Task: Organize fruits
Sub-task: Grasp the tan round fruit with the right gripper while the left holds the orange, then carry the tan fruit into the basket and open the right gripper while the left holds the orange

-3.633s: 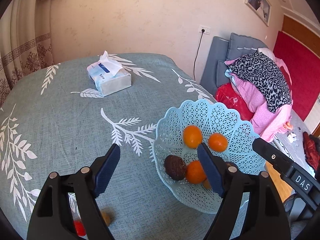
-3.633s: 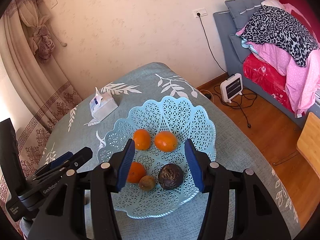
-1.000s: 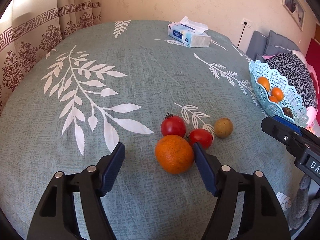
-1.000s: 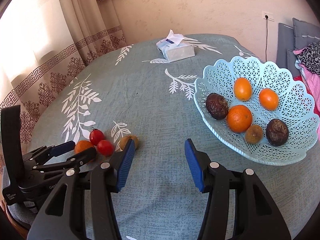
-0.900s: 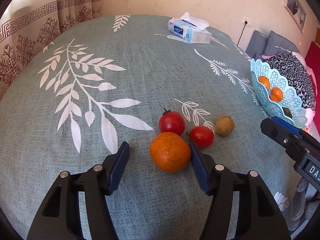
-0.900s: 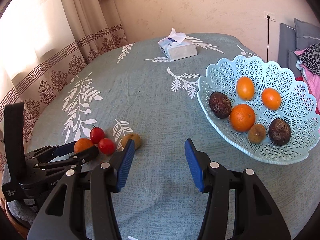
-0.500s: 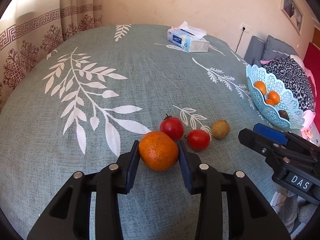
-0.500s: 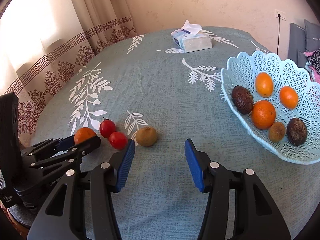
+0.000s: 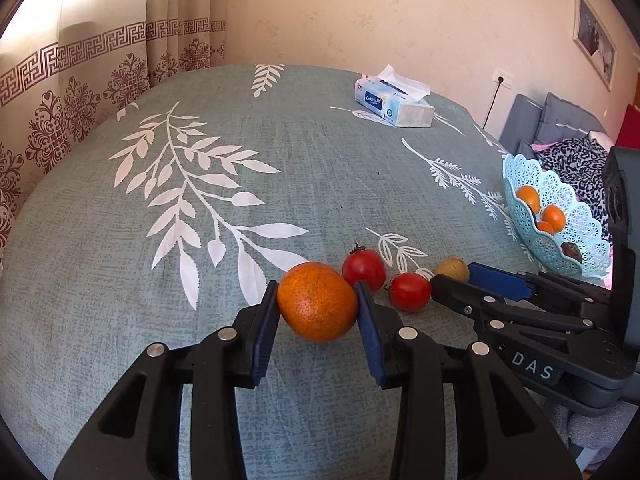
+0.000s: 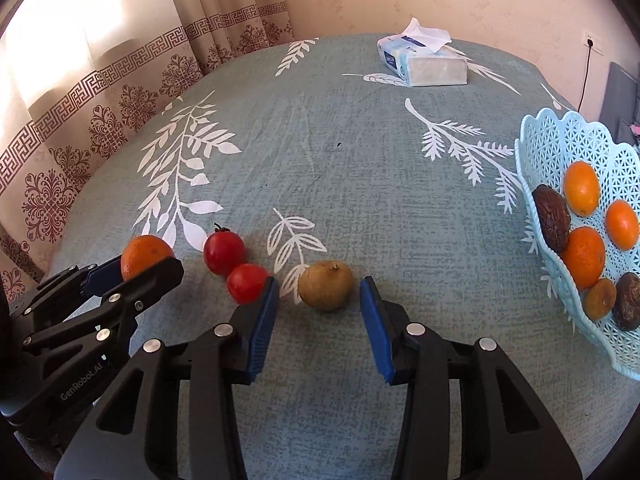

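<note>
My left gripper [image 9: 318, 306] is shut on an orange [image 9: 317, 301] near the table's front edge; it also shows in the right wrist view [image 10: 145, 256]. Two red tomatoes [image 9: 363, 268] [image 9: 409, 291] lie just right of it. A small brown-yellow fruit [image 10: 325, 285] lies on the cloth, just ahead of my open right gripper [image 10: 318, 312], between its blue pads. A light blue lattice basket [image 10: 560, 144] at the right holds several oranges and dark fruits.
A tissue box [image 10: 422, 62] stands at the far side of the round table, which has a teal cloth with white leaf prints. Patterned curtains hang at the left. A bed with clothes lies beyond the basket.
My left gripper has closed on the orange and lifted it slightly. My right gripper has moved left from the basket toward the small brown-yellow fruit.
</note>
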`<action>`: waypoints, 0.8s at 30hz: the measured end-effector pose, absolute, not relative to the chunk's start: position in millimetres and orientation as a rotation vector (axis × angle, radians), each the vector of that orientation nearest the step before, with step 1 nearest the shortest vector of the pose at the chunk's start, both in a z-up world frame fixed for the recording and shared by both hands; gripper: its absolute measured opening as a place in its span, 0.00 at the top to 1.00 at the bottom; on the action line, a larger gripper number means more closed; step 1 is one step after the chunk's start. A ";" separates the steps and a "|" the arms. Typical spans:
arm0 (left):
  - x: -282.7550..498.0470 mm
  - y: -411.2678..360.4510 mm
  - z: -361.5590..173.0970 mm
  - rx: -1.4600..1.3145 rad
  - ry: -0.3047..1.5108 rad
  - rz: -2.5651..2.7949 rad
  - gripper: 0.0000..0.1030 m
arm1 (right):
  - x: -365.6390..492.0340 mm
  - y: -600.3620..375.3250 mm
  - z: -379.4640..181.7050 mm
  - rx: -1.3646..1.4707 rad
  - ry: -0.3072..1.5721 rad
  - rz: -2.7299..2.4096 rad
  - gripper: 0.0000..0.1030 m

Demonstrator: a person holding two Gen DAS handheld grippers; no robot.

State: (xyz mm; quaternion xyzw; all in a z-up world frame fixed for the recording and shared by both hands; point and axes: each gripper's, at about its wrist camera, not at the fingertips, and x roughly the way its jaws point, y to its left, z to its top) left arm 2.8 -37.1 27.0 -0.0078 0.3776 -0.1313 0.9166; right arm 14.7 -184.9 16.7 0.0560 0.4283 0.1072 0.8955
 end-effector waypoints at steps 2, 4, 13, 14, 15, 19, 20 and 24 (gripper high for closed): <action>2.5 -37.0 26.6 -0.017 0.777 -0.271 0.63 | 17.6 -184.2 14.1 0.116 0.892 0.222 0.63; 2.6 -37.2 26.5 -0.015 0.778 -0.271 0.63 | 19.8 -184.4 13.8 0.116 0.888 0.217 0.69; 2.8 -38.7 25.6 -0.006 0.779 -0.267 0.63 | 14.4 -188.4 19.7 0.135 0.862 0.211 0.72; 3.0 -38.8 25.5 -0.005 0.779 -0.267 0.63 | 12.8 -189.9 22.1 0.138 0.853 0.207 0.72; 2.8 -39.0 25.5 -0.004 0.778 -0.267 0.63 | 11.1 -191.6 24.9 0.143 0.843 0.203 0.72; 2.6 -39.0 25.1 -0.002 0.779 -0.264 0.63 | 2.9 -200.9 38.6 0.164 0.800 0.190 0.72; 2.6 -39.1 25.1 -0.001 0.779 -0.264 0.63 | 0.5 -204.0 42.1 0.168 0.788 0.183 0.72; 2.4 -39.9 25.3 0.004 0.778 -0.260 0.63 | -9.1 -220.1 56.0 0.187 0.741 0.149 0.72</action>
